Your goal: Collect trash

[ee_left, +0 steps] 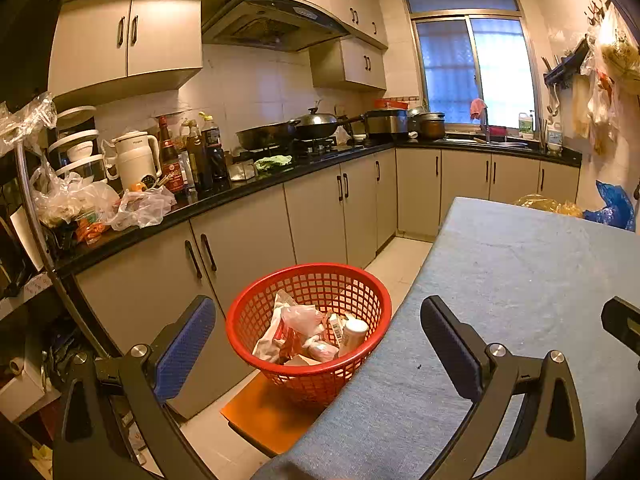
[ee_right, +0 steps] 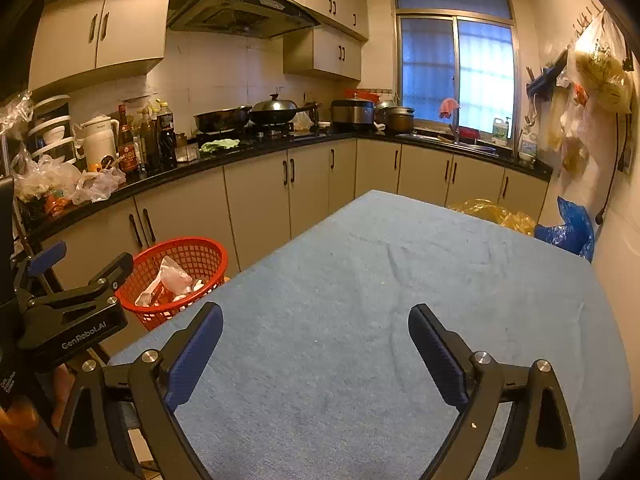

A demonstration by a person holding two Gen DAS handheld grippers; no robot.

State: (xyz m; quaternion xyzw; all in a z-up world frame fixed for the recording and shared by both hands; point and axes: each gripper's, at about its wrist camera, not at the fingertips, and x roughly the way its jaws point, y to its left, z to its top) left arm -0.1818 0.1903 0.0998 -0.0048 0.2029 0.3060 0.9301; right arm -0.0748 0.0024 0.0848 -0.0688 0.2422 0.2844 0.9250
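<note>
Red basket (ee_left: 308, 312) beside the blue table (ee_right: 360, 280) — kitchen counter (ee_left: 240, 192) behind.

White kettle (ee_left: 136, 158), sauce bottles (ee_left: 188, 152), lidded wok (ee_left: 316, 124) along black countertop (ee_left: 280, 178)

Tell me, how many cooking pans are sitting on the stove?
2. A dark frying pan sits on the stove's left side, and a lidded wok stands right of it, close beside it. The pots farther right stand on the counter, off the stove.
</note>
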